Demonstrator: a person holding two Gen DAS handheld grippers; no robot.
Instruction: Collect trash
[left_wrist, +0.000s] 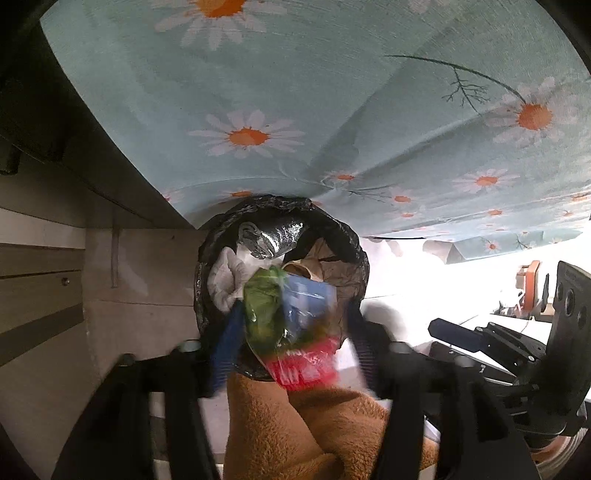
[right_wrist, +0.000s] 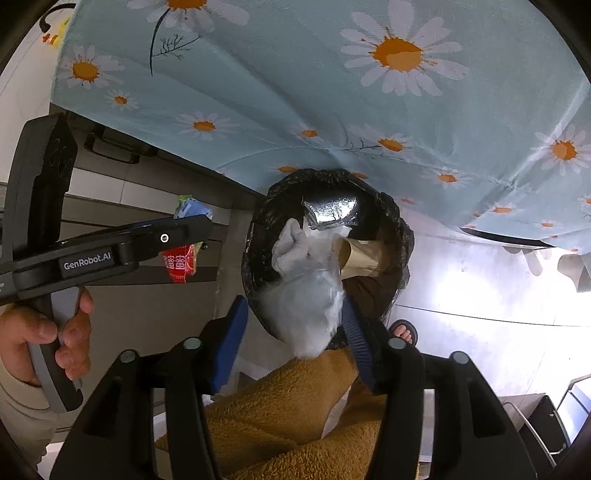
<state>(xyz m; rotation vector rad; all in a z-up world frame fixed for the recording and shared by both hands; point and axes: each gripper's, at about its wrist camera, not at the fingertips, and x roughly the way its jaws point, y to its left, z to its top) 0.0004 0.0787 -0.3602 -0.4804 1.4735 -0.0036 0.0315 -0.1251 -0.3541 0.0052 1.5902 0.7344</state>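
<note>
Plastic wrapper: green/blue/red, crinkly, light; pinched in L gripper above bin; hold mid-body, edges slip.
White wad: soft, featherweight; R gripper jaws look closed on it, over bin.
Bin contents: foil, paper cup, tissue.
Backdrop: daisy cloth.

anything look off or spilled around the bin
Nothing spilled. The bin is upright with its black liner in place, and trash sits inside. The snack wrapper in the left tool and the clear bag in the right tool are above it.
</note>
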